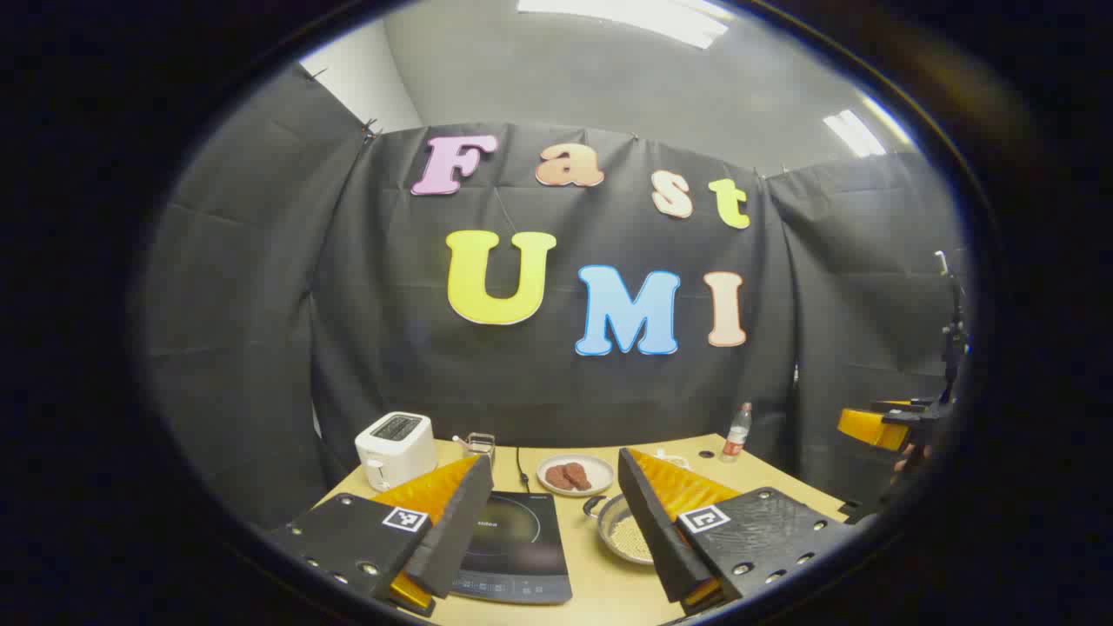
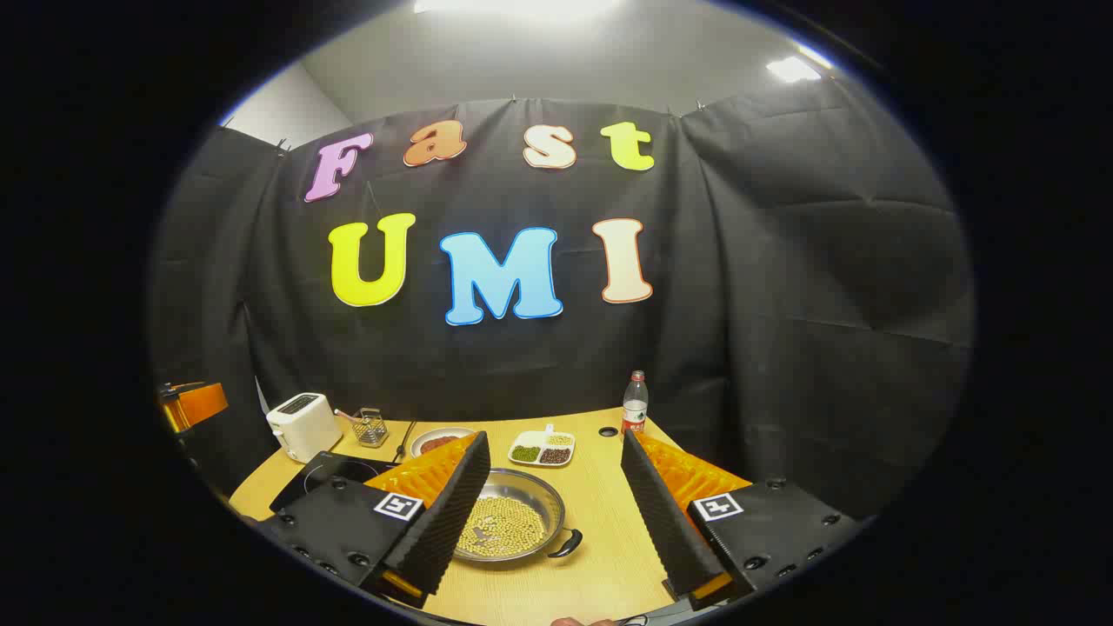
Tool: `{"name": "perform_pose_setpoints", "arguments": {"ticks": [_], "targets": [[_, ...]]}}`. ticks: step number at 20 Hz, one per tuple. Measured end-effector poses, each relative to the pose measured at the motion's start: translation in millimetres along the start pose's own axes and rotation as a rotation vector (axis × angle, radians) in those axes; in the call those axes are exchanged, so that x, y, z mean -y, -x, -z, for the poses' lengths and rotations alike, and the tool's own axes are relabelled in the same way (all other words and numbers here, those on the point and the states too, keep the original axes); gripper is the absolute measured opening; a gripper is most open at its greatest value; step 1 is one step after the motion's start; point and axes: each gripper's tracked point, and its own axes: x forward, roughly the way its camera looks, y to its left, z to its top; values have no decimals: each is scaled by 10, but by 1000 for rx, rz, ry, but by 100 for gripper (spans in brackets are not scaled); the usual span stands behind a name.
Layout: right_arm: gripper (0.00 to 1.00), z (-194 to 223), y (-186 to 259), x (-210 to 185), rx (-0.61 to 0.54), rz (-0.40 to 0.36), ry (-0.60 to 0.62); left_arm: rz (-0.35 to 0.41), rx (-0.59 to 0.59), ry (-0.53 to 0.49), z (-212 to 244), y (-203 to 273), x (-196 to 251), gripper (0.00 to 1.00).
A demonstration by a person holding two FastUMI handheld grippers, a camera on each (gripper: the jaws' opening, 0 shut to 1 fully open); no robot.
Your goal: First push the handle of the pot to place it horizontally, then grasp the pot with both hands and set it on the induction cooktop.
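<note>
1. Left tongs point(image 1: 548, 539) hang released above the counter point(image 1: 600, 582), fingers spread over the induction cooktop point(image 1: 513, 543).
2. Right tongs point(image 2: 552, 522) are released too, gripping nothing.
3. The pot point(image 2: 513, 522) of beans sits on the counter just right of the cooktop, 1 handle point(image 2: 565, 543) pointing front-right.
4. Toaster point(image 2: 303, 424) and bottle point(image 2: 635, 402) stand behind.

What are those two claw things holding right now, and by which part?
Nothing. The left gripper and the right gripper both stand open above the table, and the pot sits untouched on it.
</note>
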Motion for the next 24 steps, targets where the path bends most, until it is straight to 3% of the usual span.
{"name": "perform_pose_setpoints", "arguments": {"ticks": [14, 24], "targets": [[96, 41, 78, -152, -17, -41, 9, -15, -8, -18, 80, 158, -29, 87], [96, 188, -29, -353, -91, -123, 60, -32, -28, -8, 209, 184, -59, 87]]}}
